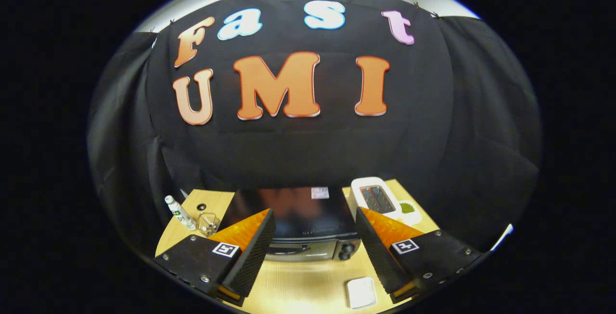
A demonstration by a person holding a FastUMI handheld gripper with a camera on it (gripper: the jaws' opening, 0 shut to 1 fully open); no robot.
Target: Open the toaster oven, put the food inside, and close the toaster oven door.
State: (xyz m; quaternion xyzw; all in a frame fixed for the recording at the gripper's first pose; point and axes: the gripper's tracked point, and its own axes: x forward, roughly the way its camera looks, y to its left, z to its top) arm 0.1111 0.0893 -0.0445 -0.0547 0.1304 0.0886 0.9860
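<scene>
Black cloth forms the booth wall behind a light wooden table (293, 285). From my remote station I read the scene as follows.

1. Toaster oven (296, 229): stands at the middle of the table, toward the back edge, directly ahead of the fingers. Its top is dark and glossy with a small pale sticker near the rear. Its door is shut, and a round knob sits on the right side of the front face.

2. Hand-held gripper (315, 251): released. The two fingers stand wide apart above the front part of the table, with nothing between them. The front of the toaster oven shows in the gap.

3. White slot toaster (375, 198): stands near the back right corner, just beside the toaster oven.

4. Small white dish with a green item (409, 209): beside the slot toaster, at the right edge.

5. White bottle (179, 212): lies tilted near the left edge.

6. Clear faceted container (208, 223): just beside the bottle.

7. Flat white rectangular object (361, 292): lies at the front edge, close to the right finger. I cannot tell what it is.
</scene>
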